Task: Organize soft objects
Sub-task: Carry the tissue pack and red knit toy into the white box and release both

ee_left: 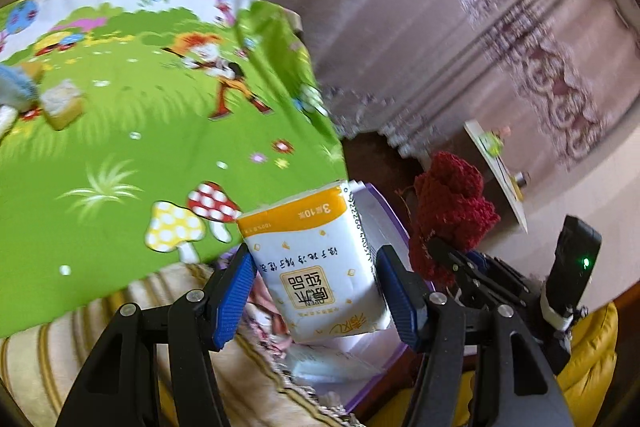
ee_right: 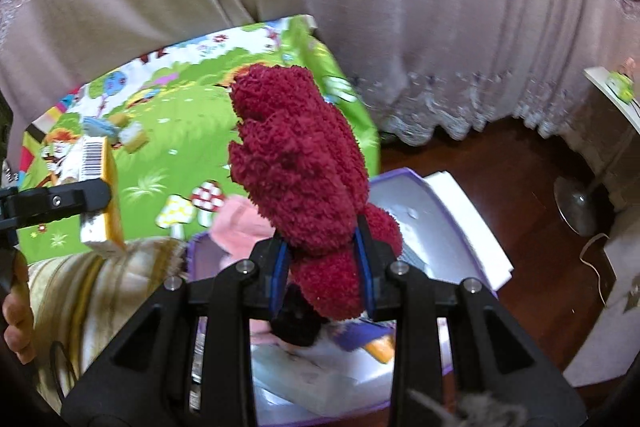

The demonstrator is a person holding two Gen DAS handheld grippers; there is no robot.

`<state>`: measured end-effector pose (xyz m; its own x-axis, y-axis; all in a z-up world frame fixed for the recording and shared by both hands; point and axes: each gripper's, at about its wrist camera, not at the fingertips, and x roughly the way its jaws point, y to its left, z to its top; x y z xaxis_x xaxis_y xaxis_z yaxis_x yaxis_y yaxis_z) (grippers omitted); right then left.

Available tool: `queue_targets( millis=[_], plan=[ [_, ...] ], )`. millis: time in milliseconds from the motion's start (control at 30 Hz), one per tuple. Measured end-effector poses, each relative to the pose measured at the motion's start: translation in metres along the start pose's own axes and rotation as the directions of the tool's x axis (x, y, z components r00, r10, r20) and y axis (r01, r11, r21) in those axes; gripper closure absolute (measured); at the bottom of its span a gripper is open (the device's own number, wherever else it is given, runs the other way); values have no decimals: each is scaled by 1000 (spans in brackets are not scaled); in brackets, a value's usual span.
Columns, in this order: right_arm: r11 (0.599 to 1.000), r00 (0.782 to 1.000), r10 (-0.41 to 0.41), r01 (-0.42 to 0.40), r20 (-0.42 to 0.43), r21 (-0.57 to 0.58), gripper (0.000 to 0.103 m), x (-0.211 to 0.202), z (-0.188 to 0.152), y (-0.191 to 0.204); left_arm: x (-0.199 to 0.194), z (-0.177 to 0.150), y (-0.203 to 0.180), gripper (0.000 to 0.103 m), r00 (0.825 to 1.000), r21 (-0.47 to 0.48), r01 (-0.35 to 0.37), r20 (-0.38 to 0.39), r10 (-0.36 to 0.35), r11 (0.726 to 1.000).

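Tissue pack (ee_left: 316,267) above box (ee_left: 384,223) — mat (ee_left: 120,131) left.

Between the left gripper's (ee_left: 316,291) ribbed blue pads sat a tissue pack (ee_left: 316,267) – glossy, crinkled plastic film. The right gripper (ee_right: 324,275) squeezed a red glove (ee_right: 298,163) – fuzzy, looped yarn. Beyond the jaws, the mat (ee_left: 120,147) looked smooth.

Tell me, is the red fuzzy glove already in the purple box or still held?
Still held. The right gripper pinches the red fuzzy glove at its cuff, above the purple box.
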<state>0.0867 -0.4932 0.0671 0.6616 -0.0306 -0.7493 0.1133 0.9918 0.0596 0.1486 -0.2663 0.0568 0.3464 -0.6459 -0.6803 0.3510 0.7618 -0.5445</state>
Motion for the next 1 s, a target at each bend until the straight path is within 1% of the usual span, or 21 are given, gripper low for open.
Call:
queue_targets(
  millis=[167,300,333,367,400,433,467,733,867,1000],
  plan=[
    [998,999,-38,39,-16,41,68,-1,-6,-26,20,-5,-20,40,996,24,51,-68,-49,998],
    [996,998,-54,56,-24,65,67,-1,-7,-36,31,-5,-28,34,991,15,81,-110,-79,997],
    [996,998,-54,56,-23,73,62,-1,-6,-38,32,-5,-30,32,990,17,82,-113,-79,996],
    [995,998,-55,57,-22,79,50,-1,-6,-39,33,-4,-31,30,990,21,84,-116,-81,996],
    [995,998,-58,59,-22,81,44,-1,-6,-39,32,-4,-31,30,989,25,88,-118,-84,996],
    [995,998,-59,60,-17,81,38,-1,-6,-39,31,-5,-32,30,989,27,90,-117,-87,996],
    [995,998,-60,60,-10,79,37,-3,-6,-38,30,-5,-32,30,990,28,89,-113,-85,996],
    [997,999,-50,50,-12,58,35,-1,-3,-28,21,1,-20,30,995,14,65,-71,-64,998],
    [998,999,-48,48,-6,48,33,-2,0,-21,12,5,-14,30,999,40,26,-24,-25,999],
    [998,999,-45,45,-5,38,31,-1,3,-15,3,9,-8,30,1000,74,-11,22,9,997]
  ],
)
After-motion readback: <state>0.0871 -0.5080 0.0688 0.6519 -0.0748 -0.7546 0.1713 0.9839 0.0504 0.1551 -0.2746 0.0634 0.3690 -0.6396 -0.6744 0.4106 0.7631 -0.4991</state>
